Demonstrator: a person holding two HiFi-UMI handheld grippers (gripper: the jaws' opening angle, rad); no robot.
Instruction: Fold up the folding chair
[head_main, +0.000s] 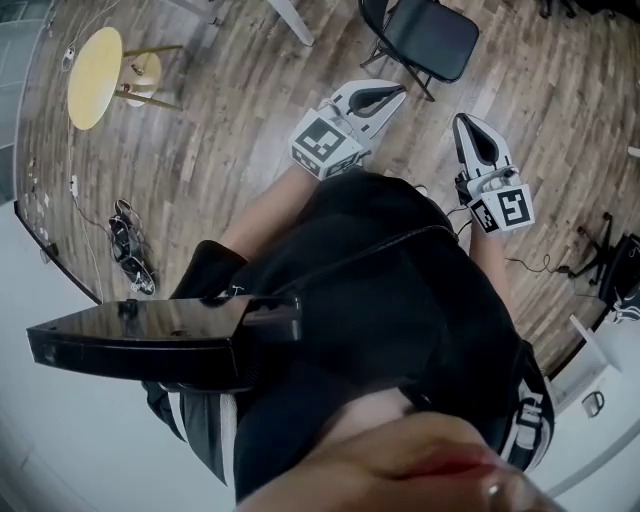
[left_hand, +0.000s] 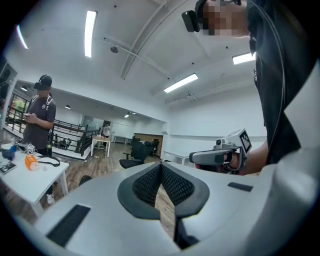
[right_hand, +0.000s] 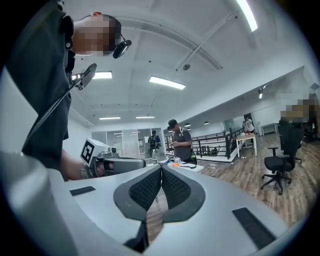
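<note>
On wood floor (head_main: 230, 120) — folding chair (head_main: 432, 36), yellow table (head_main: 95, 78).

Black folding chair (head_main: 432, 38) — unfolded, untouched

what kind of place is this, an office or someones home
Most likely an open-plan office or lab: a wheeled office chair, a white work table and long ceiling strip lights over a wood-plank floor.

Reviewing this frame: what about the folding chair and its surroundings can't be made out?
Folding chair, head view: the top edge cuts off its backrest.
Floor by the person's feet, head view: hidden by the torso.
White table, left gripper view: the items on it are too small to name.
</note>
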